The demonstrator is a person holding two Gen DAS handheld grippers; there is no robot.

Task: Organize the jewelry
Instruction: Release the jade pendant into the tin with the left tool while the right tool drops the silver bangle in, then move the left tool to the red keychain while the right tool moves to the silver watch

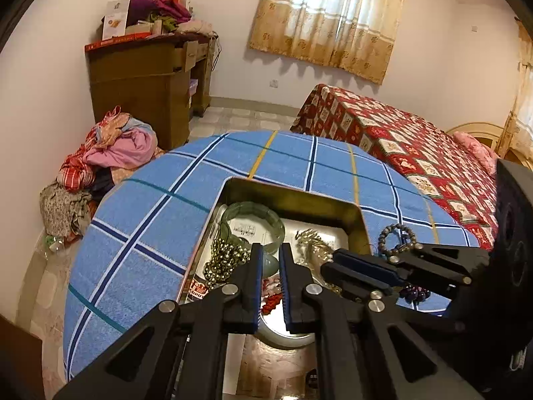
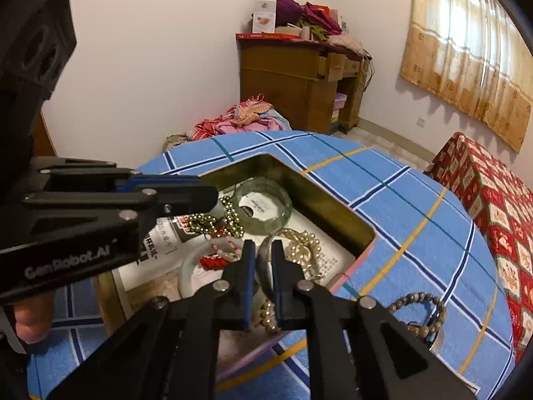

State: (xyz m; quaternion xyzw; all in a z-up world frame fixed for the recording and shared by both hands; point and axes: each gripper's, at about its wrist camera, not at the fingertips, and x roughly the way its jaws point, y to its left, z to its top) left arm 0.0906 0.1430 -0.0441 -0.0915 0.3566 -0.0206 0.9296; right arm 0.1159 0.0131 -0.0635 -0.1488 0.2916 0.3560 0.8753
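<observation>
An open metal box [image 1: 293, 196] [image 2: 326, 206] on a blue checked cloth holds jewelry: a green jade bangle [image 1: 253, 213] [image 2: 263, 210], dark gold bead strands [image 1: 223, 260] [image 2: 230, 220], a pale pearl strand [image 2: 303, 250], a white bangle [image 2: 188, 273] and red pieces [image 2: 211, 261]. My left gripper [image 1: 269, 253] hangs over the box, jaws slightly apart with a pale green stone [image 1: 270, 263] showing in the gap. My right gripper [image 2: 261, 250] is over the box too, jaws slightly apart around a grey-green bangle [image 2: 265, 260]. A brown bead bracelet [image 1: 398, 236] [image 2: 419, 313] lies on the cloth beside the box.
The round table's cloth [image 1: 140, 220] [image 2: 416, 200] ends close on all sides. A bed with a red patterned cover [image 1: 416, 146] [image 2: 493, 200] stands to the right. A wooden desk [image 1: 150, 80] and a clothes pile [image 1: 110, 146] are behind. Dark purple beads [image 1: 414, 291] lie under my right gripper.
</observation>
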